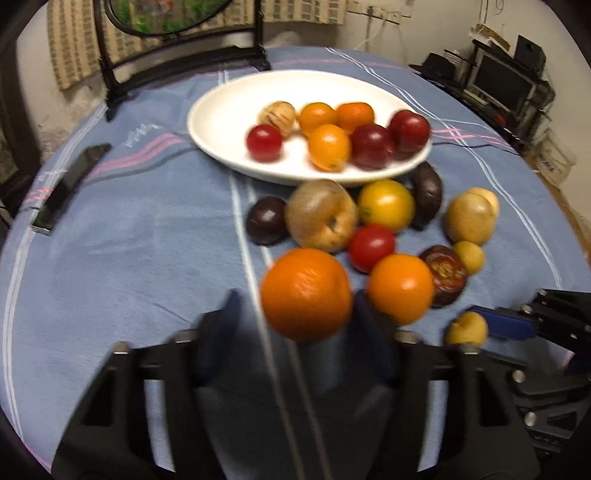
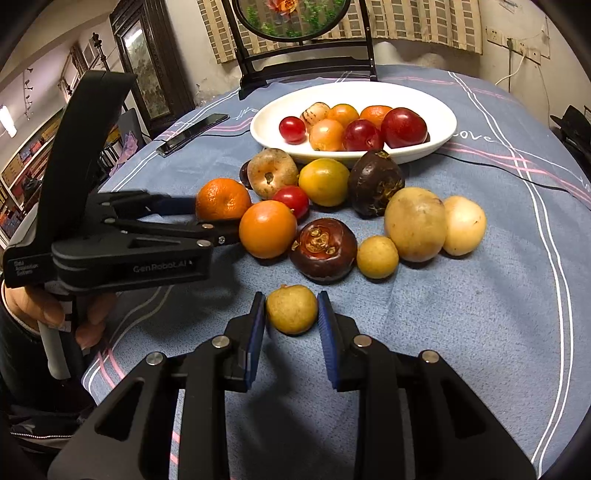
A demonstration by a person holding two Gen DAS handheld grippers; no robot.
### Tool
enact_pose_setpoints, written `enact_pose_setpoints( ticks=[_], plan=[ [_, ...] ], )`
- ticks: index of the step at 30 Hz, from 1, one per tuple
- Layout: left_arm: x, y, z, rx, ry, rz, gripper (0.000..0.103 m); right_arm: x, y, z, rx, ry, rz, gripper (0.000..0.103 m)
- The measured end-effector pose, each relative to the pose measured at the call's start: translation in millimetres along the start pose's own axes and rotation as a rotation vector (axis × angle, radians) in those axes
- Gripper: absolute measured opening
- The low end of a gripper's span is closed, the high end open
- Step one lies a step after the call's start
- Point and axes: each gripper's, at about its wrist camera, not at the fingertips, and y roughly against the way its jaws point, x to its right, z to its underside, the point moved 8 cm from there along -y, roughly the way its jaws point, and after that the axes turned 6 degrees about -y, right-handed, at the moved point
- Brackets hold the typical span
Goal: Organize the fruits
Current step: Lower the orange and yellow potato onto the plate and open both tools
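Both grippers closed on fruit beside the heap

The right gripper (image 2: 291, 310) pinches a small yellow-brown fruit (image 2: 291, 309) between blue pads on the blue tablecloth (image 2: 461, 332); the left gripper (image 1: 295, 314), angled downward, clasps a dimpled mandarin (image 1: 306, 293) at the pile's near edge, the white bowl (image 2: 439, 122) of fruit beyond

plate (image 2: 439, 144): glossy white ceramic | tablecloth (image 2: 480, 332): matt woven cloth | tangerine (image 2: 222, 199): dimpled peel

A dark phone (image 2: 192, 133) lies near the table's left edge on the blue striped tablecloth (image 2: 480, 314); a round framed screen (image 2: 295, 22) stands at the far edge.
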Motion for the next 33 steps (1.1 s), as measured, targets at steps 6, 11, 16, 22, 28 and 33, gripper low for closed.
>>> enact_pose_setpoints(
  ticks=[6,11,16,22,28,33],
  plan=[
    [0.9,2.7,3.3,0.000,0.020,0.009,0.044,1.3,2.5,1.1,0.007,-0.008,-0.002,0.029],
    [-3.1,12.2,5.6,0.002,0.041,0.029,0.044,4.4,5.5,-0.9,0.008,-0.025,-0.016,0.029],
    [-9.9,31.2,-2.9,0.040,0.059,0.033,0.044,10.2,19.5,-11.2,0.037,-0.039,-0.022,0.029],
    [-12.3,56.8,-24.3,0.102,0.046,0.037,0.044,18.5,48.0,-38.2,0.124,-0.041,-0.012,0.029],
    [-13.7,70.3,-57.5,0.157,0.028,0.014,0.044,14.7,70.2,-87.0,0.224,-0.024,-0.030,0.029],
    [-16.7,64.1,-82.7,0.170,0.029,0.006,0.044,13.9,73.1,-121.1,0.275,-0.020,-0.031,0.029]
  ],
)
